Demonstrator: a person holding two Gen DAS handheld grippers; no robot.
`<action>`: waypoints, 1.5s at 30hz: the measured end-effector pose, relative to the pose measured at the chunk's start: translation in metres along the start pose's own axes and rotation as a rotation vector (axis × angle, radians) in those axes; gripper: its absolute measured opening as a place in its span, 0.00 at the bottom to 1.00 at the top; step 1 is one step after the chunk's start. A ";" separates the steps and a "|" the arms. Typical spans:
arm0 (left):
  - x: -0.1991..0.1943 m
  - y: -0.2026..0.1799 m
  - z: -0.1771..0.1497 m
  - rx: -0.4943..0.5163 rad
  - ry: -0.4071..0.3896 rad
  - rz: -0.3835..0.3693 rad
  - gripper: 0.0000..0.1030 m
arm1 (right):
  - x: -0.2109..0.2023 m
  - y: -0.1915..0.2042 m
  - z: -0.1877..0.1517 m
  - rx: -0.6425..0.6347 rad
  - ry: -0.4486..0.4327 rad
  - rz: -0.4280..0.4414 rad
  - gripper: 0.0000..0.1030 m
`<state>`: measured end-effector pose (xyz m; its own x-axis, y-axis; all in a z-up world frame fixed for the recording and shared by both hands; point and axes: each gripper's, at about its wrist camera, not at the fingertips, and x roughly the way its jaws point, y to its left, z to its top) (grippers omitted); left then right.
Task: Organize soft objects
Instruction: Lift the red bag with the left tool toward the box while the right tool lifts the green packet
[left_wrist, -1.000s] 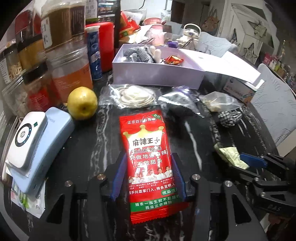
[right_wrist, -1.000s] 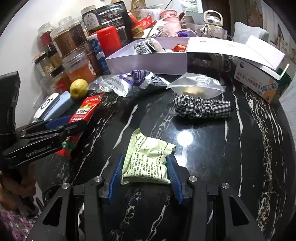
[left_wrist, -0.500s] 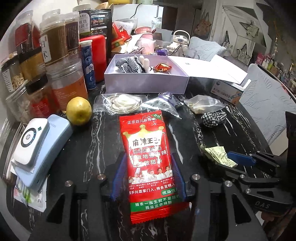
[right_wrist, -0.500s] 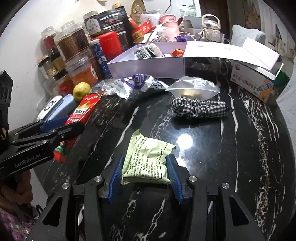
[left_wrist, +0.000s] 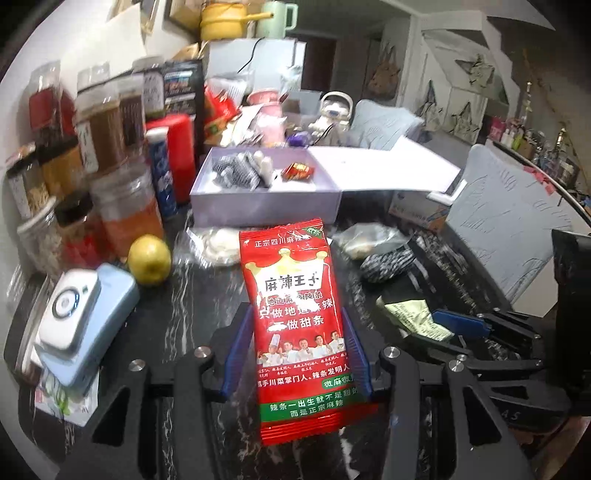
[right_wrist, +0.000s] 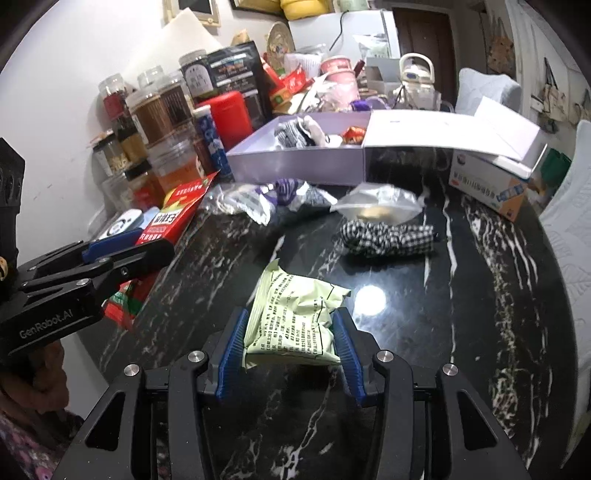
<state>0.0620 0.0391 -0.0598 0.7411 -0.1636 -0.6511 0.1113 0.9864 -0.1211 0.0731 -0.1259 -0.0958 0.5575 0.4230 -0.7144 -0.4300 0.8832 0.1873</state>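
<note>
1. The lavender box (left_wrist: 264, 210) stands open, its lid (left_wrist: 380, 168) folded out flat to one side. Inside lie a checked fabric bundle (left_wrist: 236, 173), something white beside it, and a small red wrapped item (left_wrist: 297, 170).
2. Beside the box's other end stand a blue tube (left_wrist: 161, 173), a red canister (left_wrist: 181, 151) and a crowd of lidded jars (left_wrist: 125, 206) of spices and preserves.
3. In front of the box, on the black marble table (right_wrist: 480, 295), lie crumpled clear bags (right_wrist: 376, 203), a checked scrunchie (right_wrist: 388, 240) and a yellow fruit (left_wrist: 149, 260).
4. The left gripper (left_wrist: 295, 350) clamps a red snack packet (left_wrist: 295, 314), raised, its top nearly reaching the box front.
5. The right gripper (right_wrist: 291, 343) clamps a pale green packet (right_wrist: 295, 317), nearer than the scrunchie.
6. Behind the box: clutter, a white wall, a dark door.
</note>
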 end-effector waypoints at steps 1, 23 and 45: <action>0.000 -0.001 0.003 0.001 -0.006 -0.007 0.46 | -0.002 -0.001 0.003 0.005 -0.008 -0.003 0.46; 0.019 -0.003 0.098 0.025 -0.183 -0.082 0.46 | -0.010 -0.019 0.112 -0.032 -0.129 0.008 0.46; 0.087 0.045 0.218 -0.053 -0.324 -0.028 0.46 | 0.042 -0.044 0.242 -0.087 -0.241 0.065 0.46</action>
<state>0.2762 0.0727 0.0412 0.9112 -0.1687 -0.3758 0.1066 0.9778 -0.1805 0.2871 -0.0978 0.0286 0.6753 0.5239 -0.5191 -0.5245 0.8360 0.1615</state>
